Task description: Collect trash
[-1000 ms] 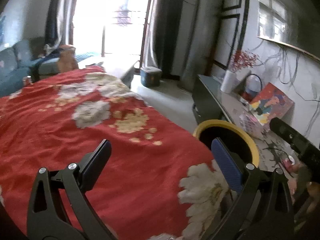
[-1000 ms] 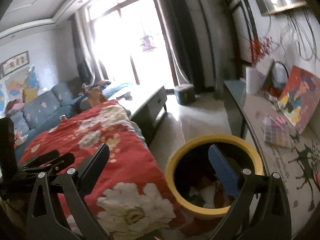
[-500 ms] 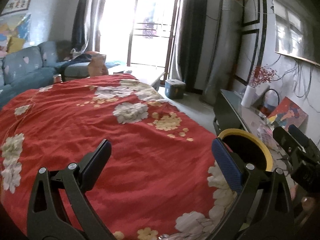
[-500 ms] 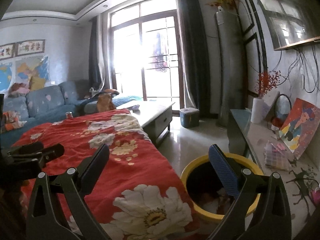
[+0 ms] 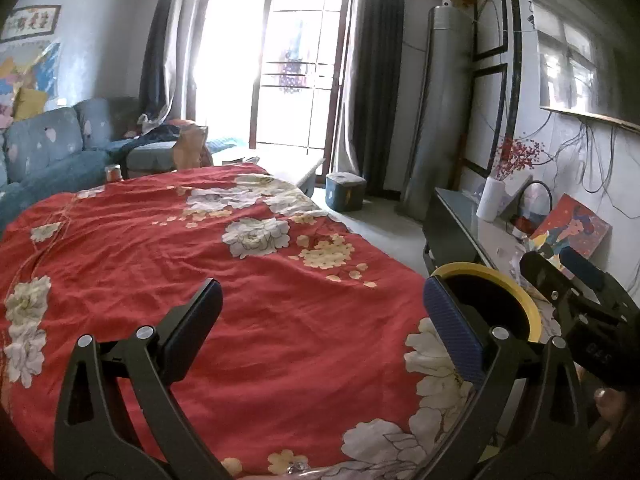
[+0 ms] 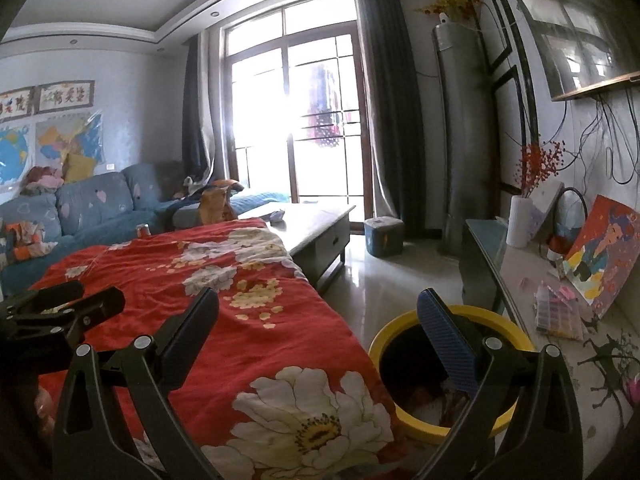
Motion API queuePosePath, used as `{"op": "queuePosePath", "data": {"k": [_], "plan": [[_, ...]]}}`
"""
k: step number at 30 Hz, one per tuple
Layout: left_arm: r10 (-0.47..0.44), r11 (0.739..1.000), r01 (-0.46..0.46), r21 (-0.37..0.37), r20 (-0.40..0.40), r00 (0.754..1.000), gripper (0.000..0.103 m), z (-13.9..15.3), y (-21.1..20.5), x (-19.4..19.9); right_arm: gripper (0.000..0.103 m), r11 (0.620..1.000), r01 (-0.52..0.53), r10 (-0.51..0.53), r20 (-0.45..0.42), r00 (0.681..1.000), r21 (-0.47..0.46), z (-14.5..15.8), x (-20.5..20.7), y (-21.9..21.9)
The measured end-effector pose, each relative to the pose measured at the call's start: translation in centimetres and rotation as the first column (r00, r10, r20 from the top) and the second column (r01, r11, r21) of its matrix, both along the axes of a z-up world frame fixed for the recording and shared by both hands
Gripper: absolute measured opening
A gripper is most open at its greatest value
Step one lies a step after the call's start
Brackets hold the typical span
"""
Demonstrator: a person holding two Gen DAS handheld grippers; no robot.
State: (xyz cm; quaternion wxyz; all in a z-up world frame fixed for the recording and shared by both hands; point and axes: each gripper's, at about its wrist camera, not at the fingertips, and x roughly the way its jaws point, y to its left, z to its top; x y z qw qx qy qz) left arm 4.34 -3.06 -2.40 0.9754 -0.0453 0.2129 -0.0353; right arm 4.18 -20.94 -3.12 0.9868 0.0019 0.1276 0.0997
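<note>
Both hand-held grippers were up over the red flowered cloth [image 5: 168,264] with nothing in them. The left hand-held gripper [image 5: 322,308] had its fingers spread wide, just cloth showing between them. Same deal with the right hand-held gripper [image 6: 318,316], fingers wide apart and empty. The yellow-rimmed trash bin [image 6: 404,324] sat on the floor just beside the cloth's edge, between it and the low tabletop [image 6: 516,268] along the wall. Inside the bin you could make out some crumpled trash [image 6: 430,402], reddish and pale bits, too dark to tell what exactly. In the left view the right gripper poked in just past the bin.
</note>
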Motion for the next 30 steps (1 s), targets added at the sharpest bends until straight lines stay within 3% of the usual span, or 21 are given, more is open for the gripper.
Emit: {"op": "queuePosePath", "data": {"k": [30], "plan": [[-0.002, 1.000, 0.002, 0.004, -0.002, 1.000, 0.092, 0.03, -0.13, -0.09, 0.097, 1.000, 0.009, -0.009, -0.009, 1.000, 0.005, -0.35, 0.09, -0.24]]}}
